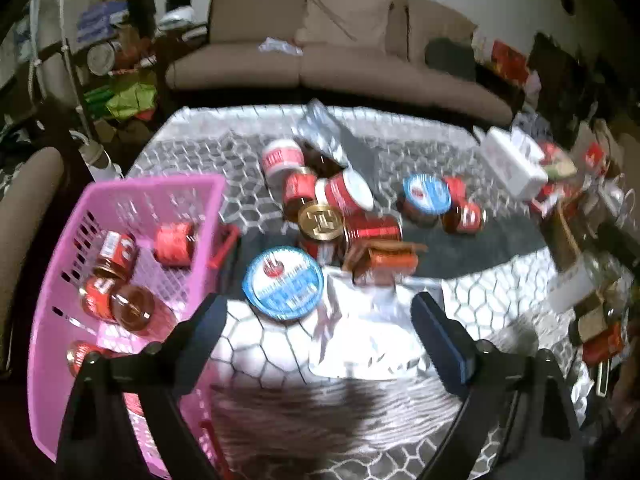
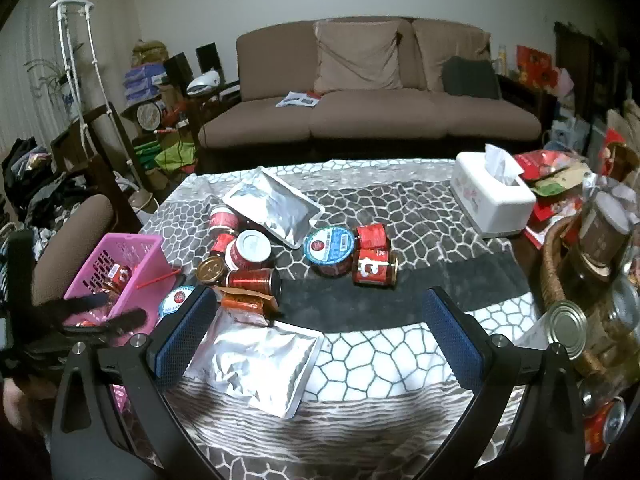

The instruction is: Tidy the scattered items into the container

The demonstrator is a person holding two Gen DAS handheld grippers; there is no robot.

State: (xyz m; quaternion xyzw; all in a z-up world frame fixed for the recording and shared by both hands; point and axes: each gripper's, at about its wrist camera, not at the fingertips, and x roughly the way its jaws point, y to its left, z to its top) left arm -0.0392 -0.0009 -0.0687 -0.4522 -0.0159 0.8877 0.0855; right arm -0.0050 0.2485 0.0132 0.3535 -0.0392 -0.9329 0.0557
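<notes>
**Foil pouch lies just ahead of both spread grippers**

While both grippers hang over the near edge of the table (image 2: pixel 420 216), the closest loose item is the flat foil pouch (image 2: pixel 256 364), lying just ahead of and below them. The right gripper (image 2: pixel 320 336) has its jaws spread wide with nothing between the pads; the pouch sits toward its left finger, long side running from near-left to far-right across that view. The left gripper (image 1: pixel 320 336) is also spread and empty, and from its camera the same pouch (image 1: pixel 360 332) lies squarely between and just beyond its fingers. The left one is also the nearer to the pink basket (image 1: pixel 120 260), which stands at the table's left edge, touching or nearly touching that gripper's left finger, with several red jars (image 1: pixel 116 252) already inside. My guess is the left hand is better placed for the pouch, and the carry to the basket would be short.

Beyond the pouch lie a blue-lidded tub (image 1: pixel 284 282), a torn red packet (image 1: pixel 380 258) and a heap of jars (image 1: pixel 340 208); a second foil pouch (image 2: pixel 276 210) sits farther back.

The left view is smeared by motion, so labels are unreadable. The basket's near end is cut off behind the gripper, and whether the packet overlaps the pouch's far edge is unclear.
</notes>
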